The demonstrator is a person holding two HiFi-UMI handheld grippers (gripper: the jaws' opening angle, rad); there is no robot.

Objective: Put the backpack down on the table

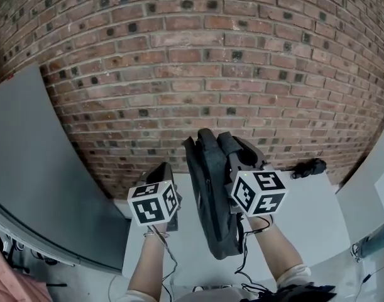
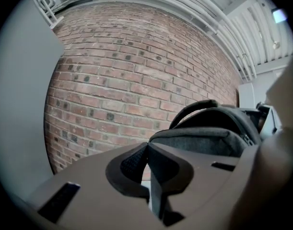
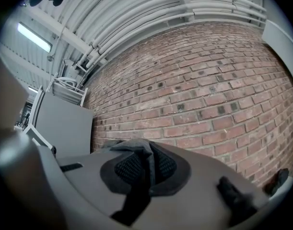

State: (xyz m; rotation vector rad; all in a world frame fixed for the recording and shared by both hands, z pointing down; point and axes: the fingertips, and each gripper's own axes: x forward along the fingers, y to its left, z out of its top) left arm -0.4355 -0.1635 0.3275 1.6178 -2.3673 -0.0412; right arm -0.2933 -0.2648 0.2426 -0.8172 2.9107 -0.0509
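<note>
A dark grey backpack (image 1: 210,200) hangs upright above the white table (image 1: 305,216), its long side facing me. My right gripper (image 1: 243,168) is at its upper right, and in the right gripper view the gripper (image 3: 145,163) is shut on a fold of the backpack's grey strap (image 3: 134,148). My left gripper (image 1: 161,170) is left of the bag and apart from it. In the left gripper view its jaws (image 2: 147,150) stand shut with nothing between them, and the backpack (image 2: 208,135) with its top handle shows to the right.
A brick wall (image 1: 198,61) rises right behind the table. A grey panel (image 1: 34,181) stands at the left. A small black object (image 1: 308,167) lies at the table's far right edge by the wall. A pale panel (image 1: 367,181) borders the right side.
</note>
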